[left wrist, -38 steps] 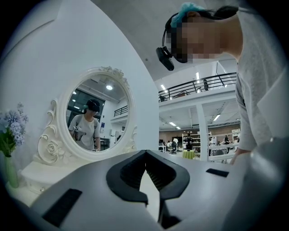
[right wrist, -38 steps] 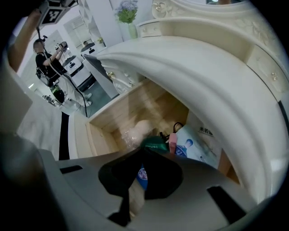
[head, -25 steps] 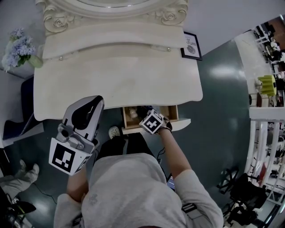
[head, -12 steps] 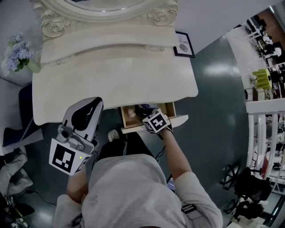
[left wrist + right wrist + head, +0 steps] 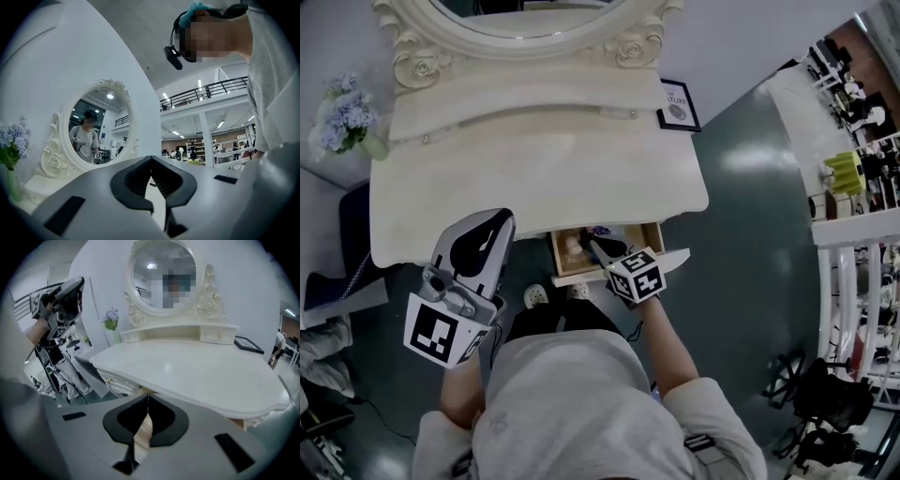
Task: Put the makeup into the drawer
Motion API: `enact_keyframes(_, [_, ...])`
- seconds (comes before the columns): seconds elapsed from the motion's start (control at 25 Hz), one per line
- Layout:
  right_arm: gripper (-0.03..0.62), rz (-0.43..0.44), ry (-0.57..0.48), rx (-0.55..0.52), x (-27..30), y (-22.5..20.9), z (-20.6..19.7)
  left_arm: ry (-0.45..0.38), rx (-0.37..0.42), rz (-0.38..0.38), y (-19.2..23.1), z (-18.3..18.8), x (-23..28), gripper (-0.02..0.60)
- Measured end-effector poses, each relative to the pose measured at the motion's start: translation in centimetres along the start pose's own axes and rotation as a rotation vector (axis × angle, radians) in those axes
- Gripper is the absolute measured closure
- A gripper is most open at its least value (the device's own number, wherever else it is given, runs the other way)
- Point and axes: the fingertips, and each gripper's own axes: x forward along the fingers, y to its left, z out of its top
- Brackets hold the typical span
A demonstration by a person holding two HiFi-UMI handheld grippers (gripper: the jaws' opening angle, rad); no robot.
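The drawer (image 5: pixel 656 236) under the front of the cream dressing table (image 5: pixel 534 178) stands pulled out. Small makeup items lie inside: a pale one (image 5: pixel 572 247) and a dark one (image 5: pixel 602 231). My right gripper (image 5: pixel 598 249) hangs just above the drawer's front, tilted down, shut with nothing between its jaws. In the right gripper view its closed tips (image 5: pixel 148 400) sit under the table's edge (image 5: pixel 197 394). My left gripper (image 5: pixel 494 223) is held up at the table's front left corner. It is shut and empty, its tips (image 5: pixel 151 160) pointing level along the table.
An oval mirror (image 5: pixel 516 23) in a carved frame stands at the table's back. A vase of pale flowers (image 5: pixel 342 108) is to the left, a small framed picture (image 5: pixel 678 105) at the back right. White railings (image 5: pixel 853 244) run along the right.
My right gripper has risen out of the drawer and drawn back toward the person. The left gripper has stayed where it was.
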Motion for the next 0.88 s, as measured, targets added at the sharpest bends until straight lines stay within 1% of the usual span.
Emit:
enact_keyframes(0.12, [0.571,0.002,-0.099,-0.001,-1.2,0.6,2.4,0.001,0.009,0.023,0.0,0.3,-0.1,0.568])
enact_keyframes(0.24, [0.572,0.0,-0.166,-0.026,-2.4,1.1,4.5,-0.001,0.011,0.045,-0.3,0.6,-0.1,0.568])
enact_keyframes(0.44, [0.572,0.025,-0.235,-0.084,-4.0,2.2,7.6,-0.001,0.021,0.068,-0.9,1.2,-0.1,0.568])
enact_keyframes(0.88, [0.571,0.082,-0.401,-0.124,-8.0,3.7,13.5,-0.004,0.042,0.118,-1.2,2.1,-0.1,0.568])
